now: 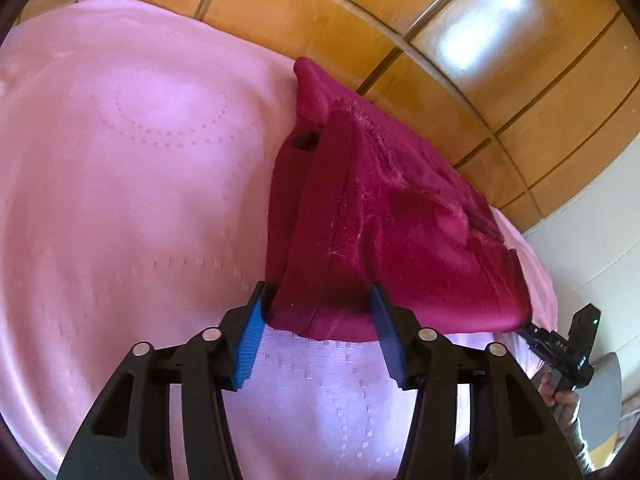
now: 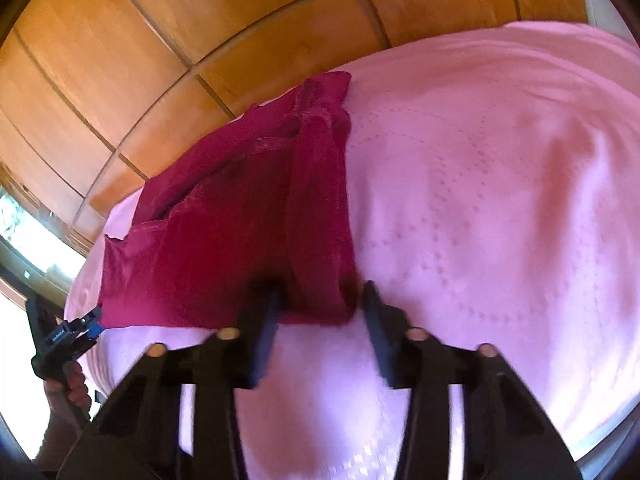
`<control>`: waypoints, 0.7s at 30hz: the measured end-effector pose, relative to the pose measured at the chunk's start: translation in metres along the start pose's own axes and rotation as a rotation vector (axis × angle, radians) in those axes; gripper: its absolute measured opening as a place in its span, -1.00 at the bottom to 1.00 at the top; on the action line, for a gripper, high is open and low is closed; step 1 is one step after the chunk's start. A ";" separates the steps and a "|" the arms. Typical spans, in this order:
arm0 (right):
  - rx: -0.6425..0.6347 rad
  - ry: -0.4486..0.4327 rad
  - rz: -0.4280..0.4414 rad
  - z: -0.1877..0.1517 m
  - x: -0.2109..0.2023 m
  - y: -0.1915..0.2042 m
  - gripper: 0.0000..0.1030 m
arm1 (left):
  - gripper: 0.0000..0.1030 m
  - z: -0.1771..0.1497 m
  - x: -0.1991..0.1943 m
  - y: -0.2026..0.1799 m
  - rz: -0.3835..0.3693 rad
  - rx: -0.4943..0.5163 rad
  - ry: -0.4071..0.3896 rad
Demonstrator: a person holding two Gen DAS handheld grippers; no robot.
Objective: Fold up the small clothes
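Note:
A dark red garment [image 1: 400, 208] lies folded on a pink bedspread [image 1: 120, 160], close to the bed's far edge. My left gripper [image 1: 318, 300] straddles its near left corner: the blue pads stand apart with the cloth's folded strip between them, not squeezed. In the right wrist view the same garment [image 2: 224, 248] is blurred. My right gripper [image 2: 320, 300] straddles its near right corner, and a thin gap shows beside the right finger. Each gripper also appears in the other's view, the right gripper [image 1: 524, 324] and the left gripper [image 2: 96, 318], each tip at a garment corner.
Glossy wooden panels [image 1: 440, 20] rise just behind the bed's far edge. A white wall [image 1: 592, 240] is at the right and a bright window [image 2: 24, 232] at the left. Pink bedspread [image 2: 480, 160] spreads wide on both sides. A hand [image 2: 68, 388] holds the left gripper's handle.

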State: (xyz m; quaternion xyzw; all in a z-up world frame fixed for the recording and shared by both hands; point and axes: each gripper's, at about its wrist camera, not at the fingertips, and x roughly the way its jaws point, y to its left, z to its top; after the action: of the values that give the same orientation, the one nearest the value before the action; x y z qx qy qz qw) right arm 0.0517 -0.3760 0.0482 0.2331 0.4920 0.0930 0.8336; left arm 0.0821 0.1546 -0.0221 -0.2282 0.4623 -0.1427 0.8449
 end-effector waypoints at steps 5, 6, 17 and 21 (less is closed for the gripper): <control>-0.031 0.001 0.005 0.004 -0.005 0.006 -0.61 | -0.70 0.001 -0.010 0.003 -0.013 -0.029 -0.006; -0.026 -0.003 0.019 0.004 -0.011 0.006 -0.63 | -0.72 0.000 -0.013 0.003 -0.017 -0.025 -0.010; -0.033 0.033 0.028 -0.015 -0.062 -0.004 -0.74 | -0.74 -0.047 -0.054 -0.007 -0.063 -0.031 0.048; -0.037 0.123 0.000 -0.037 -0.063 -0.011 -0.74 | -0.74 -0.075 -0.062 -0.005 -0.034 -0.028 0.096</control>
State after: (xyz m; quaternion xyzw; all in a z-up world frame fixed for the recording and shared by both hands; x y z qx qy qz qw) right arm -0.0126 -0.3990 0.0764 0.2114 0.5407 0.1163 0.8058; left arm -0.0143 0.1593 -0.0099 -0.2408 0.5003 -0.1610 0.8160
